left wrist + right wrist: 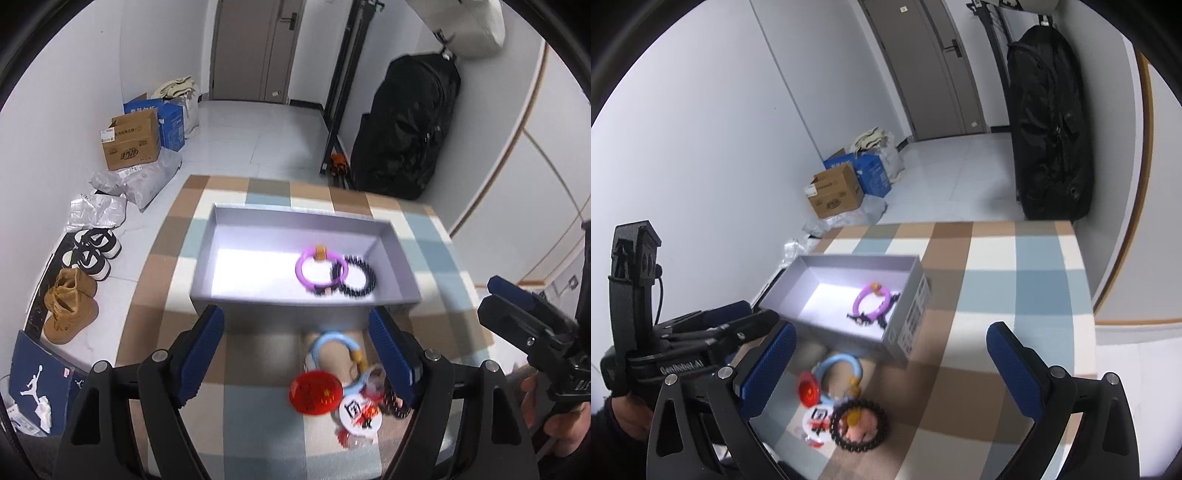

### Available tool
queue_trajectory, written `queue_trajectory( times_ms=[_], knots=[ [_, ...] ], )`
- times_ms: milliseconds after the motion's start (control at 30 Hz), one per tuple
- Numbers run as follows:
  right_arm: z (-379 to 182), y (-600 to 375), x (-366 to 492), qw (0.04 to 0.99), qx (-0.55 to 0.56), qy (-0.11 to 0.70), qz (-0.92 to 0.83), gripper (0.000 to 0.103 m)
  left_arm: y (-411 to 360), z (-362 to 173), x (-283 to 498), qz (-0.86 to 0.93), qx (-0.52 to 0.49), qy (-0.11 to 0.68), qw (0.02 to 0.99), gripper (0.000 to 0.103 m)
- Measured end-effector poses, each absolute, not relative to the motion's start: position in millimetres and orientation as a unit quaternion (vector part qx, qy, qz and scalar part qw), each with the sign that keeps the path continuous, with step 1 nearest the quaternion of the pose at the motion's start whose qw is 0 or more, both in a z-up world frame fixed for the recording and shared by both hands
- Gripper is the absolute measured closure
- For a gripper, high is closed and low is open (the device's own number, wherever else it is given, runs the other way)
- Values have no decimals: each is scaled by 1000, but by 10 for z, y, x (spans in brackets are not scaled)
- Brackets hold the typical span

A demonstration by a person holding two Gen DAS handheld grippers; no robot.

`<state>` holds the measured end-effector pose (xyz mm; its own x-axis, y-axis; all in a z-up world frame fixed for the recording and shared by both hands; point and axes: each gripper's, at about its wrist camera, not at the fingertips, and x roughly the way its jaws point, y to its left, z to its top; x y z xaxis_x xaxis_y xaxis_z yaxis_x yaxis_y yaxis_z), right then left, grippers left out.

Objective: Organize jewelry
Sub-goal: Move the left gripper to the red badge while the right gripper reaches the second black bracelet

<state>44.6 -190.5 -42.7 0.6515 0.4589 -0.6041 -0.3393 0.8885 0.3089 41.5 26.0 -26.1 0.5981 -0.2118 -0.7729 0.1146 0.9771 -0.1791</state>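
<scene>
An open grey box [221, 236] [908, 325] stands on a checked table. In it lie a purple bangle [320, 268] [871, 300] and a black bead bracelet [357, 278] [864, 318]. In front of the box lie a light blue bangle [334, 341] [837, 365], a red disc charm [314, 392] [808, 392], a white round tag [360, 412] [818, 417] and a dark bead bracelet [858, 424] [395, 400]. My left gripper [297, 354] is open just above these loose pieces. My right gripper [892, 373] is open and empty, to their right.
The checked tablecloth [258, 424] [1015, 288] covers the table. On the floor to the left are shoes [70, 304], parcels and cardboard boxes [131, 142] [834, 195]. A black bag [406, 125] [1052, 122] hangs behind the table's far edge.
</scene>
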Motion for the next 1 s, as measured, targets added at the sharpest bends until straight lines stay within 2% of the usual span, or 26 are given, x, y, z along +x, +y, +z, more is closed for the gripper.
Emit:
queue_trajectory(
  times_ms=[267, 400, 567, 800, 900, 1000],
  knots=[
    [-634, -1836, 334, 876, 81, 405, 248, 0, 311, -442, 348, -99, -96, 483, 865, 26],
    [-749, -1743, 279, 862, 57, 432, 259, 0, 312, -431, 336, -96, -96, 481, 866, 26],
    [-884, -1644, 237, 843, 39, 459, 279, 6, 361, -507, 341, -87, -110, 495, 857, 26],
    [-968, -1610, 231, 833, 40, 472, 287, 7, 395, -515, 349, -81, -118, 499, 854, 26],
    [-1034, -1595, 282, 824, 44, 483, 292, 20, 410, -522, 353, -80, -121, 500, 854, 26],
    [-1096, -1569, 327, 818, 42, 496, 289, 22, 437, -544, 370, -82, -128, 504, 850, 26]
  ],
)
